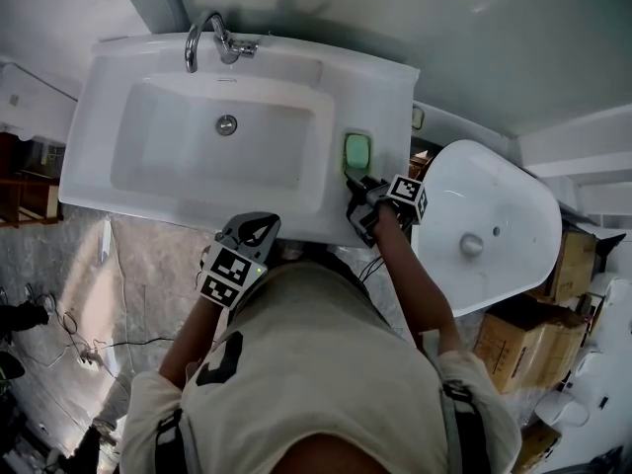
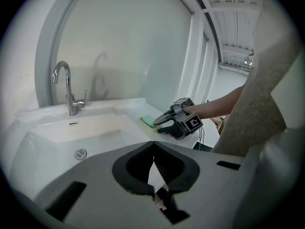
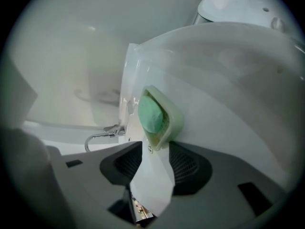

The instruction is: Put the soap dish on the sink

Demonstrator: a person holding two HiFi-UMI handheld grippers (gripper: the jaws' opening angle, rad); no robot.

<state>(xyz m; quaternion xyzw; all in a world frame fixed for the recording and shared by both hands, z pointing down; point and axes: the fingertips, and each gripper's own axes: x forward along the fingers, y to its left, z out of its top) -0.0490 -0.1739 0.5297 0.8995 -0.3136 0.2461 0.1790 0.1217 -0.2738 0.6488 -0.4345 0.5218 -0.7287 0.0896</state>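
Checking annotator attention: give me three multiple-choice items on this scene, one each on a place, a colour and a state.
1. Where is the soap dish? A in the basin; B on the sink ledge, at the right gripper; C on the floor.
2. Its colour? A red; B blue; C green.
3. Fingers of the left gripper are: A together, empty; B wide apart; C clamped on the dish.
Key: B, the head view shows it on the ledge; C, it shows green; A, its own view shows the fingers meeting.
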